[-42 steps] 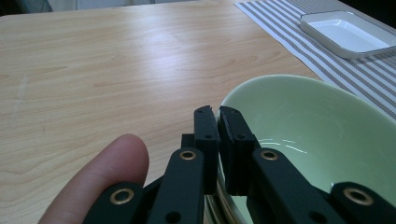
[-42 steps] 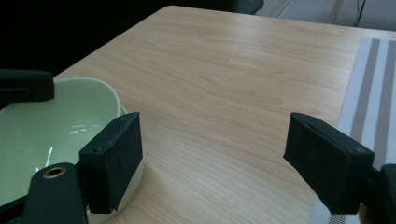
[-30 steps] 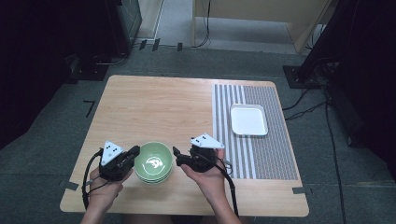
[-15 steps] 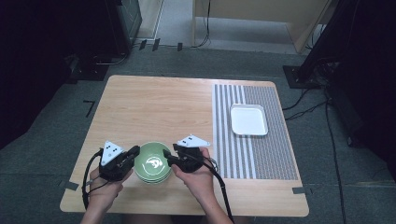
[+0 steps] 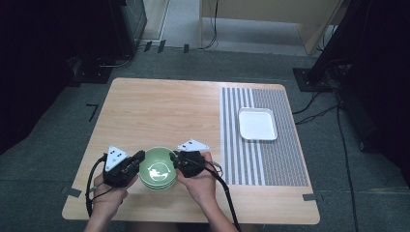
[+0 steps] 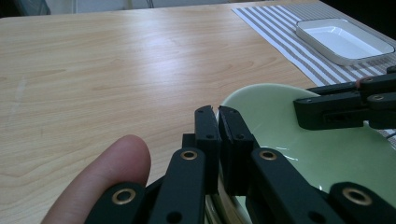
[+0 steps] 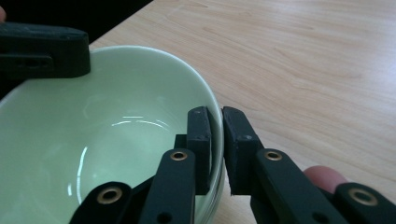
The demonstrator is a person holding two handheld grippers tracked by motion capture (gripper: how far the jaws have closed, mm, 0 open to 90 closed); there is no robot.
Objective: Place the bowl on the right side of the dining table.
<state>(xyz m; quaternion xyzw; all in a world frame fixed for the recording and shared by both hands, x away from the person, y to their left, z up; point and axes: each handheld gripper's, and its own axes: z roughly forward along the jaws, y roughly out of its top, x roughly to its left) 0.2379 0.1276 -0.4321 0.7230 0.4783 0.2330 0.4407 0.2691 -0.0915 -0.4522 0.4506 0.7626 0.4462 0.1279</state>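
High view: green bowl (image 5: 158, 167) near table (image 5: 159, 111) front edge, betw both grippers. Right gripper (image 7: 215, 122) jaws clamp bowl rim, one inside, one outside. Left gripper (image 6: 217, 120) jaws pinched together at opposite rim; actual hold on rim unclear. Step looks like two-handed grasp; next prob level lift.

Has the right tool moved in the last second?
Yes. In the high view the right tool has slid left, away from the striped mat, and now clamps the green bowl's rim.
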